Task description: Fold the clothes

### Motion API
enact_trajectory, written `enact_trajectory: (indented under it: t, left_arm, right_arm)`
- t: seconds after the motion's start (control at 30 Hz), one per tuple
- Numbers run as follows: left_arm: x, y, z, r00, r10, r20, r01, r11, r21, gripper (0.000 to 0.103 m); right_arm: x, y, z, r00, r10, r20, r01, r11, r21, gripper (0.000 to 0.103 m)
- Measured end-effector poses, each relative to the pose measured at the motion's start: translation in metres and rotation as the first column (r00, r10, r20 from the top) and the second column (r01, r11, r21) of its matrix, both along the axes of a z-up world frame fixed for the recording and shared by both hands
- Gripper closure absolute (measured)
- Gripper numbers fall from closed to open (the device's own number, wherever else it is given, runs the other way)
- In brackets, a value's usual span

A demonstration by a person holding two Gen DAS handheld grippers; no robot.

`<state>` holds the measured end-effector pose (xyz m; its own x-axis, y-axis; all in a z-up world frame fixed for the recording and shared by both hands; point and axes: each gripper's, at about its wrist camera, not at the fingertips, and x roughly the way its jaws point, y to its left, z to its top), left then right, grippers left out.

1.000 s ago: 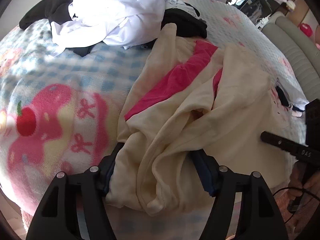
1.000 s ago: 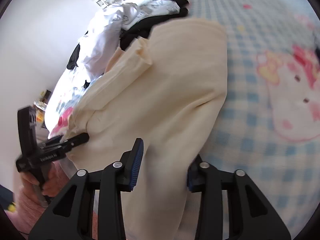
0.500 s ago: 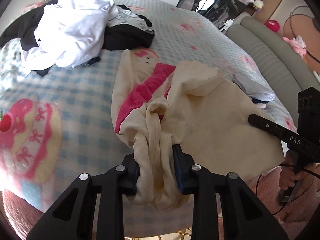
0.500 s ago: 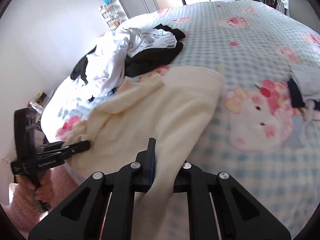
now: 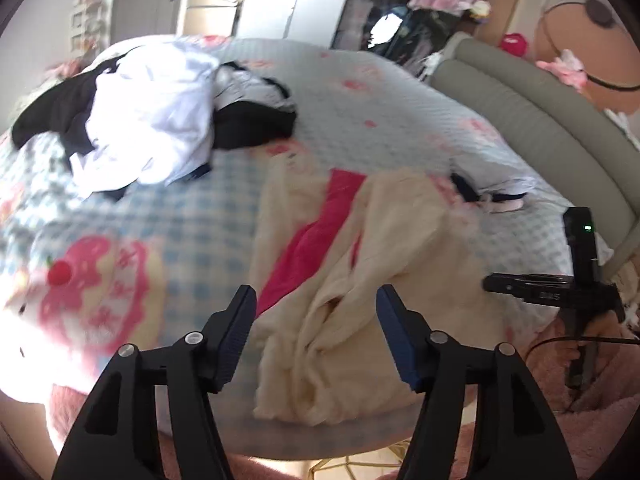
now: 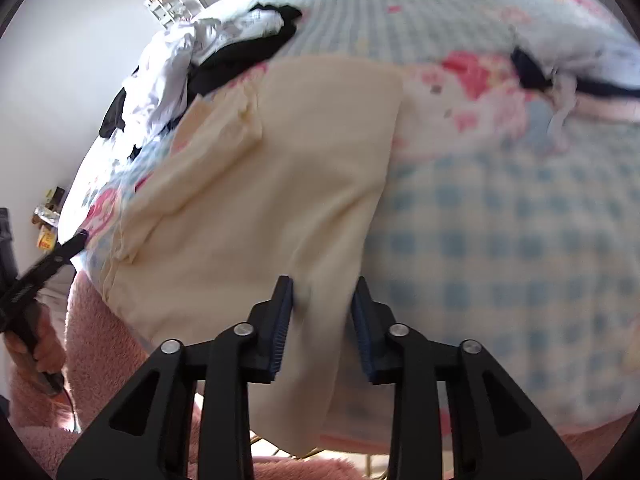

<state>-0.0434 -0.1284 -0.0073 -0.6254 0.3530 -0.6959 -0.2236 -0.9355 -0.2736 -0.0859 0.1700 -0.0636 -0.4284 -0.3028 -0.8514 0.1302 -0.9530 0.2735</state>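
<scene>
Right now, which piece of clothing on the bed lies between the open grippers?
The cream garment with pink lining, nearest the bed edge; the white and black clothes pile lies farther back.

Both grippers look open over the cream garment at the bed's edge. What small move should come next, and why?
Probably close the right gripper on the cream garment: a fold of its hem already lies between the open fingers. The left gripper hangs open above the bunched part with the pink lining, holding nothing, so it likely needs a fresh grasp afterwards.
</scene>
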Motion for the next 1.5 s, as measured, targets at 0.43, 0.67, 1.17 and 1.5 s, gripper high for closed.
enact_trajectory:
  t: [0.43, 0.67, 1.17, 1.5]
  left_arm:
    - [-0.086, 0.084, -0.041, 0.997, -0.06, 0.049, 0.071, 0.961, -0.268, 0.088]
    - [-0.11, 0.008, -0.033, 0.984, 0.12, 0.133, -0.107, 0.99, -0.096, 0.084]
    - [-0.154, 0.015, -0.022, 0.993, 0.072, 0.094, -0.067, 0.996, -0.055, 0.097]
    - [-0.169, -0.028, -0.061, 0.958, 0.181, 0.222, -0.166, 0.982, -0.087, 0.047]
  right_arm:
    - [-0.045, 0.01, -0.003, 0.996, -0.089, -0.025, 0.089, 0.996, -0.024, 0.061]
    - [-0.053, -0.003, -0.014, 0.997, -0.076, -0.006, 0.076, 0.997, -0.006, 0.058]
    - [-0.102, 0.004, -0.012, 0.995, -0.094, 0.03, 0.097, 0.987, -0.124, 0.039]
    - [-0.102, 0.005, -0.032, 0.984, -0.179, 0.025, 0.18, 0.982, -0.05, 0.032]
